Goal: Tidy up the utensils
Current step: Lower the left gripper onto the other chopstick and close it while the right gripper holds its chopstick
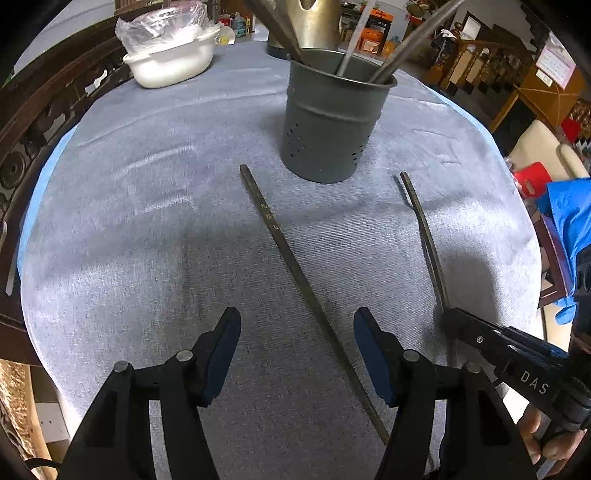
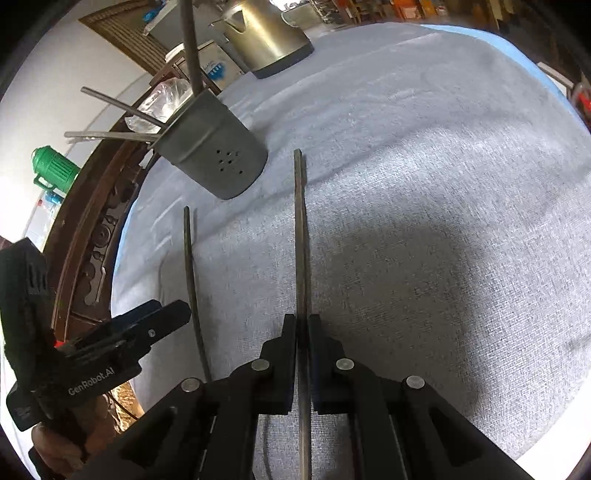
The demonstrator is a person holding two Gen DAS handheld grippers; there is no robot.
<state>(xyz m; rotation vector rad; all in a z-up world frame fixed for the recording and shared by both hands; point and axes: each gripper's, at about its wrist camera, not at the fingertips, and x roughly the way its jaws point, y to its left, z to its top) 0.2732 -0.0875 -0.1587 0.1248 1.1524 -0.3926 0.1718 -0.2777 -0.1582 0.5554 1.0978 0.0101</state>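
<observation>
A grey perforated utensil holder stands on the grey tablecloth with several utensils in it; it also shows in the right wrist view. One dark chopstick lies flat on the cloth between the fingers of my open left gripper, which hovers over its near half. My right gripper is shut on a second dark chopstick, which points toward the holder; the left wrist view shows this chopstick and the right gripper at the right.
A white lidded pot under plastic wrap sits at the far left of the table. A metal kettle stands behind the holder. A carved wooden chair back borders the table's left edge. Furniture fills the room at the right.
</observation>
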